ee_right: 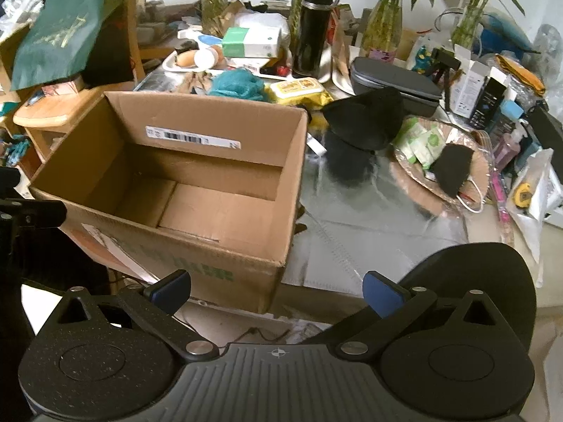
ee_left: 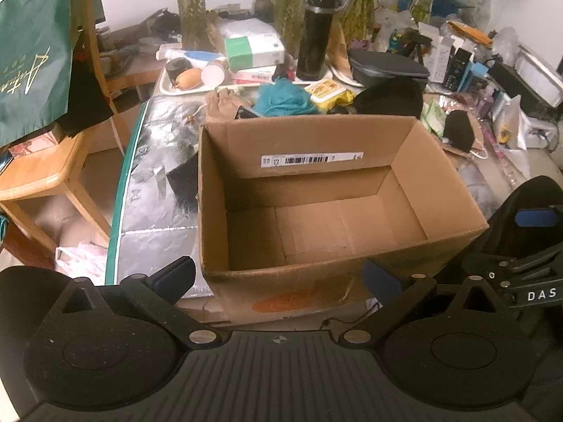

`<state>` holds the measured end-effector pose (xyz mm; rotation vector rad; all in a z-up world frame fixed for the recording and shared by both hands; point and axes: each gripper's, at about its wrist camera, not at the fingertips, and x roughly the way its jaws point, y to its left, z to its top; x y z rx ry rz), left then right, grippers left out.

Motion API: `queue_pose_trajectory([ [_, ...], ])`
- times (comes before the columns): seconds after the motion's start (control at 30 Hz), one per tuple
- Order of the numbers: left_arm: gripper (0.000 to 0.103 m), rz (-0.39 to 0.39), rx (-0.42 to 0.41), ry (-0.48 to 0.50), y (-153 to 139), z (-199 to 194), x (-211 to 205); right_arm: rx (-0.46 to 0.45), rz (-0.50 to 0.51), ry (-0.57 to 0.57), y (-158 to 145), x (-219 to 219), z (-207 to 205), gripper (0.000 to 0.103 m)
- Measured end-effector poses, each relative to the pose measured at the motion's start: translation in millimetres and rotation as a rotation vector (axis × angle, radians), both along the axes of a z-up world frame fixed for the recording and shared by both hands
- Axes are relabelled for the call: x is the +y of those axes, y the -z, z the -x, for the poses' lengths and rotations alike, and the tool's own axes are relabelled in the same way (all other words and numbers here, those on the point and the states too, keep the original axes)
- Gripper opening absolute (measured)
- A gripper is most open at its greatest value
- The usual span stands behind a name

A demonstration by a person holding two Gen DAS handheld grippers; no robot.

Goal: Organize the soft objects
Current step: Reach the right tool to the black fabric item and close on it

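Note:
An open cardboard box (ee_left: pixel 404 147) (ee_right: pixel 292 176) stands on the silver-covered table, with nothing inside. Behind it lie a teal mesh puff (ee_left: pixel 281 96) (ee_right: pixel 237 84), a brown cloth pouch (ee_left: pixel 220 103), a black soft cap (ee_left: pixel 390 100) (ee_right: pixel 366 117) and a black face mask (ee_left: pixel 457 130) (ee_right: pixel 452 170). My left gripper (ee_left: pixel 278 277) hovers open at the box's near wall, holding nothing. My right gripper (ee_right: pixel 276 290) is open too, at the box's near right corner. The other gripper's arm shows at the right edge of the left wrist view.
A black flask (ee_left: pixel 315 35) (ee_right: pixel 311 28), glass vases with bamboo (ee_left: pixel 191 7), a white tray (ee_left: pixel 165 84), a tissue box (ee_right: pixel 251 42), a grey case (ee_right: pixel 394 79) and packaged clutter crowd the back. A wooden chair (ee_left: pixel 42 172) with a green bag (ee_left: pixel 31 49) stands left.

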<state>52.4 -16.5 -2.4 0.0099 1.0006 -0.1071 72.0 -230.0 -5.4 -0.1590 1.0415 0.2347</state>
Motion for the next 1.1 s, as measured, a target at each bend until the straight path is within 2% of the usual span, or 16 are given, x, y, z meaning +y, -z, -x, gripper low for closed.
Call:
queue_pose_trajectory([
  [0.13,0.103,-0.01,-0.003,-0.006,-2.0,-0.2,2.7,-0.009,0.006,0.0,-3.8,0.2,-2.4,0.103],
  [0.27,0.103,-0.038,0.028,-0.022,0.1,-4.4,6.0,-0.028,0.034,0.002,-5.8,0.5,-6.4,0.103],
  [0.47,0.103,-0.024,0.049,-0.049,2.6,-8.1,17.2,-0.042,0.059,0.018,-9.1,-7.0,-16.2,0.103],
  [0.67,0.103,-0.033,0.027,-0.056,3.3,-12.3,27.0,-0.058,0.025,0.023,-11.2,-17.1,-30.9,0.103],
  [0.83,0.103,-0.064,-0.07,-0.095,-5.0,-17.9,36.0,-0.073,0.014,0.043,-12.9,-24.0,-45.3,0.103],
  [1.1,0.103,-0.042,-0.079,-0.082,-11.3,-45.2,54.1,-0.121,-0.029,0.123,-11.8,-44.8,-80.4,0.103],
])
